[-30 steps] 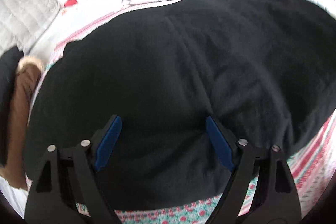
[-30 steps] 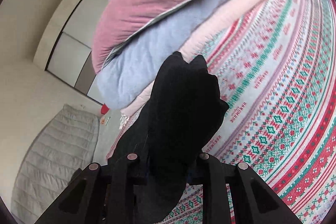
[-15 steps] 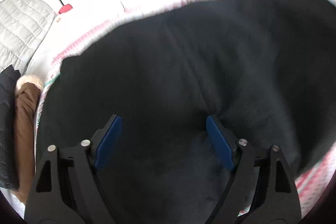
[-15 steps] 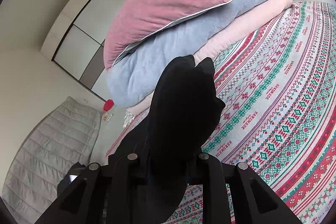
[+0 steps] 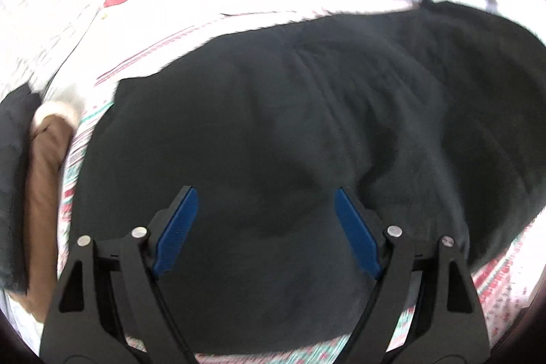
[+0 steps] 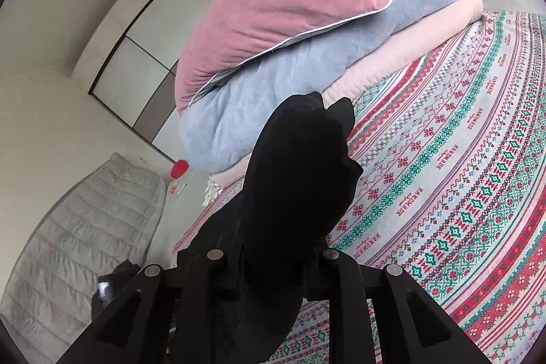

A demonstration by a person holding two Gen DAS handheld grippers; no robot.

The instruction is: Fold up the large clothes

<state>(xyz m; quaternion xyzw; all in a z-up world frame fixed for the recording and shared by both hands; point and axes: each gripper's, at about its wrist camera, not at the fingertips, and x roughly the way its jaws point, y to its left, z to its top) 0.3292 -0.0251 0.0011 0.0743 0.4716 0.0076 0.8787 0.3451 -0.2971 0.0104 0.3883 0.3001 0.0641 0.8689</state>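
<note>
Between right tool (image 6: 269, 265) fingers, black garment (image 6: 300, 179) upright

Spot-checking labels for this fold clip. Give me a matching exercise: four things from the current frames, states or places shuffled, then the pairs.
Things:
1. left gripper
2. right gripper
3. pink pillow
4. brown garment

States or places:
A. on top of the blue-grey blanket
B. open above the black garment
C. at the bed's left edge
D. clamped on black fabric

Pairs: 1-B, 2-D, 3-A, 4-C
</note>
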